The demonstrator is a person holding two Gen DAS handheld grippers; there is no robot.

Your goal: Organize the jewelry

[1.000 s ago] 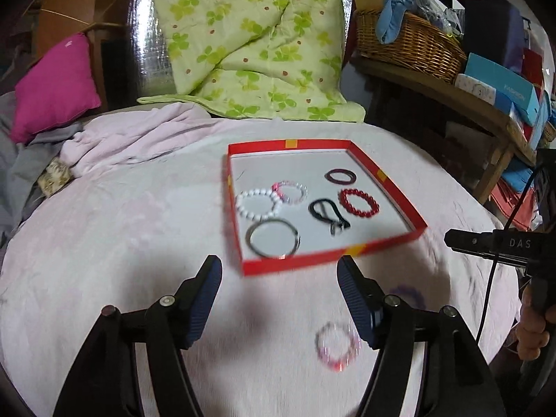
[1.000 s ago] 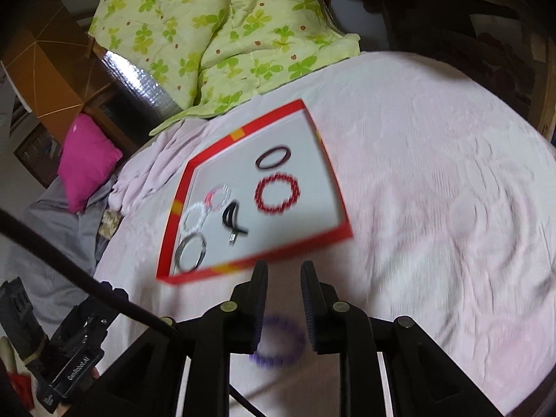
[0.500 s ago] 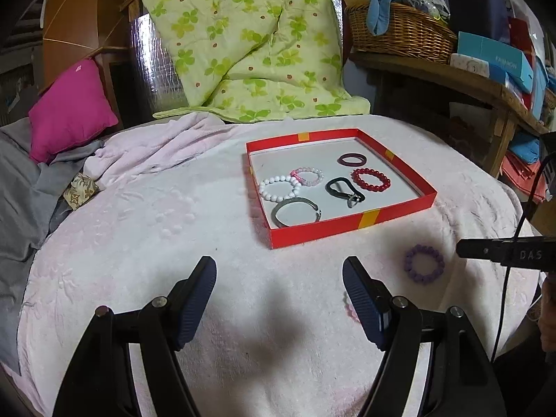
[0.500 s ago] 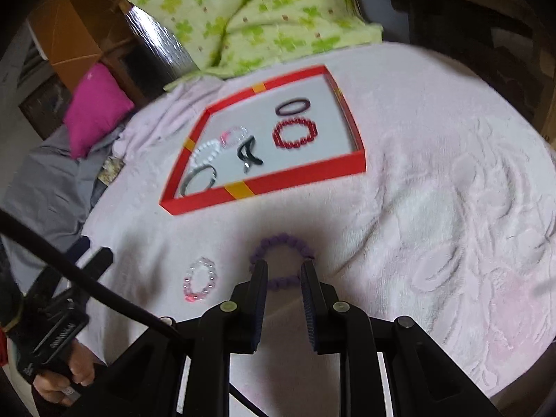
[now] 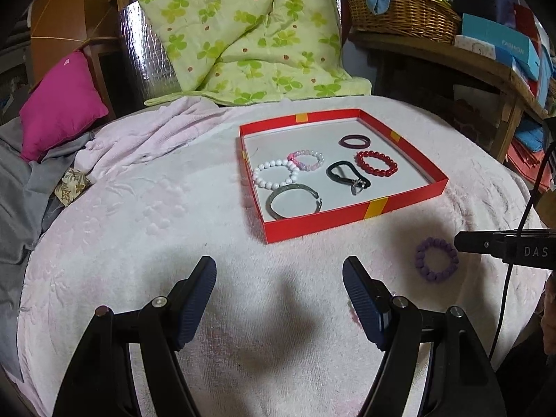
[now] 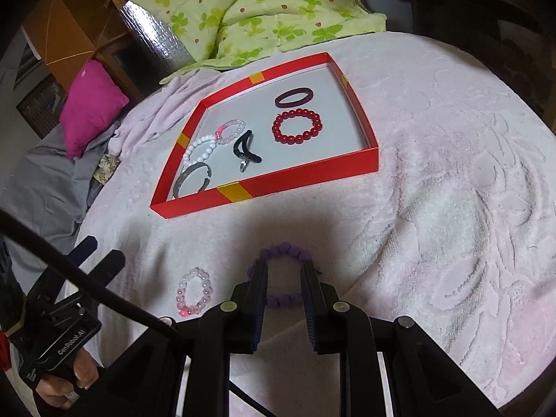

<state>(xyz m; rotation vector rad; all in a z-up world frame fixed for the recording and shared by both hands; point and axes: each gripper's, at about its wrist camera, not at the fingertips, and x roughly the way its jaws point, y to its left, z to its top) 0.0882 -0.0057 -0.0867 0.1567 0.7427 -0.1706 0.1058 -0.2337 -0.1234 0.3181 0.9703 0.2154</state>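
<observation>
Dropping lower, the right claw [image 6: 283,274] now sits nearly pressed together over the purple bracelet [image 6: 282,253], pinching nothing; the left claw [image 5: 279,279] is spread and empty. Pickup looks next.

My left hand-held gripper [image 5: 279,278] fills the bottom of its own view, pitched downward, its two blue ribbed fingers [image 5: 196,299] spread wide with nothing between them. In the right wrist view it shows at the lower left of the frame, gripped from beneath by my left hand [image 6: 64,380].

My right hand-held gripper [image 6: 284,271] sits at the bottom centre of its own view, also angled down. Its jaws stand narrow, only a slim gap parting the fingers [image 6: 259,292], and the pads press on nothing. From the left wrist view its tip enters as a dark bar at the right edge, a cable hanging beside it.
</observation>
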